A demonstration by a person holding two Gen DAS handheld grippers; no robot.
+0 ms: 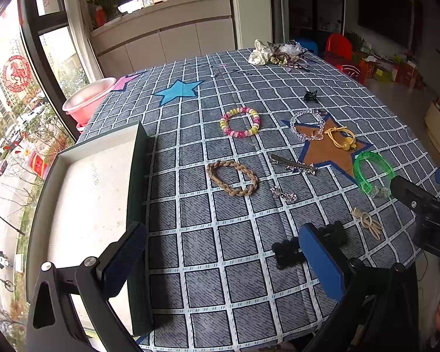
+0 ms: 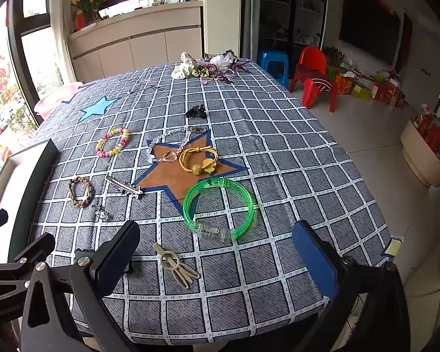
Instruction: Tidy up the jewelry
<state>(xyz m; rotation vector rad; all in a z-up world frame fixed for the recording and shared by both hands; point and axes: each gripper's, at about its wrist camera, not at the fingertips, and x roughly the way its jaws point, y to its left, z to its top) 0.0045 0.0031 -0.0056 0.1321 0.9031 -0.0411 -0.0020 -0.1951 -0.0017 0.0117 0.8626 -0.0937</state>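
Observation:
Jewelry lies scattered on a grey checked tablecloth point(image 1: 202, 252). I see a pink-yellow bead bracelet point(image 1: 240, 121), a braided tan bracelet point(image 1: 232, 177), a clear crystal bracelet point(image 1: 306, 124), a yellow cord hair tie point(image 2: 199, 159), a silver hair clip point(image 2: 124, 187), a green plastic bangle point(image 2: 219, 208) and a beige hair clip point(image 2: 176, 265). A white-lined tray point(image 1: 85, 205) sits at the left. My left gripper point(image 1: 220, 264) hovers open beside the tray, a black hair clip point(image 1: 287, 253) by its right finger. My right gripper point(image 2: 217, 261) is open above the beige clip.
A heap of fabric flowers and hair accessories point(image 1: 275, 52) lies at the table's far end, with a small black claw clip point(image 1: 310, 96) nearer. A pink basin point(image 1: 88, 101) sits beyond the table's left edge. A red chair point(image 2: 315, 77) and blue stool point(image 2: 274, 63) stand right.

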